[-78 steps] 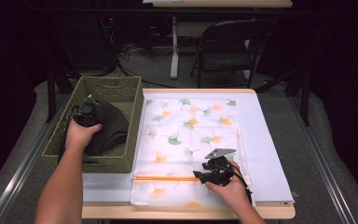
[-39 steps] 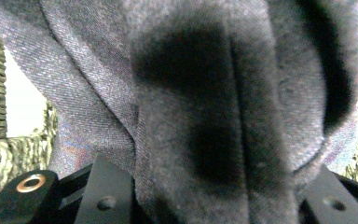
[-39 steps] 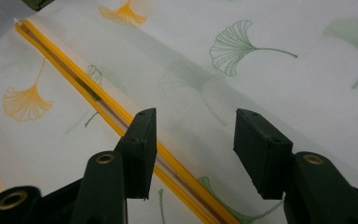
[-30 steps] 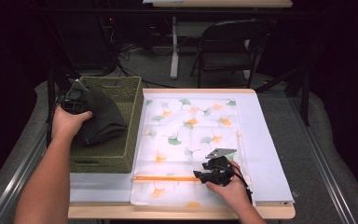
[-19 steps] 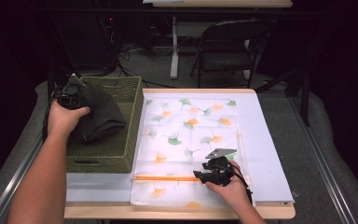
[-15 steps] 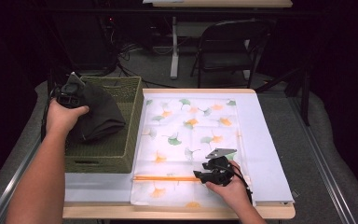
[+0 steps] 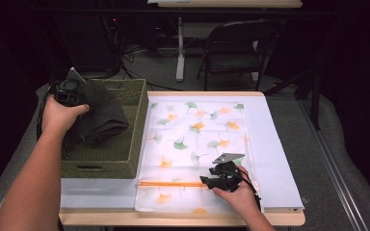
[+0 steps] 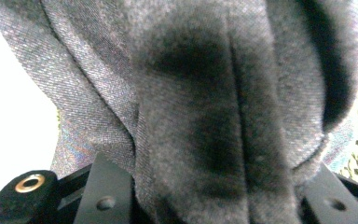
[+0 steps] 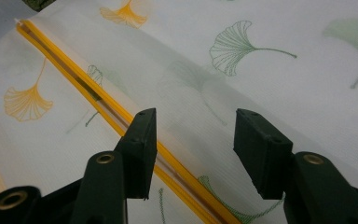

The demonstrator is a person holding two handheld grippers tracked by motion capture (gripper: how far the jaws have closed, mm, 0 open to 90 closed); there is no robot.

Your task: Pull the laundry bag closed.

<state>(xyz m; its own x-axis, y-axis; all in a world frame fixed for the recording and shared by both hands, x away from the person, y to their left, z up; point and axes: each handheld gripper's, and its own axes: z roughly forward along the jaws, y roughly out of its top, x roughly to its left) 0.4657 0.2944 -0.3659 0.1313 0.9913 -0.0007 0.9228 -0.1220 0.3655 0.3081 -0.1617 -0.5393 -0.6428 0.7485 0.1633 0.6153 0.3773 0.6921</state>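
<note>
- Left gripper (image 7: 70,91), held above the far left corner of the woven basket (image 7: 125,159), has its jaws clamped on a thick fold of dark grey cloth (image 7: 99,115). In the left gripper view the cloth (image 8: 205,107) bulges up between both black jaws, so the grip looks deep, not a pinch at an edge.
- Most of the garment hangs from that grip and drapes toward the basket's middle; the lower part seems to rest inside the basket. Taking hold at a bunched fold probably lets the whole piece come up in one lift.
- Right gripper (image 7: 220,179) sits near the table's (image 7: 279,159) front edge, on the white mesh bag printed with ginkgo leaves (image 7: 197,125). Its jaws stand apart with nothing pressed between them.
- In the right gripper view the jaws straddle the bag's orange zipper (image 9: 121,116), one jaw just over the zipper line and the other out on plain fabric. I judge this hand is parked there to pin the bag or be ready to pull its mouth open.
- The bag lies flat and spread across the table's centre, zipper running parallel to the front edge, which puts its opening nearest the person.
- The basket stands at the table's left edge, just beside the bag, so the cloth has a short way to go.
</note>
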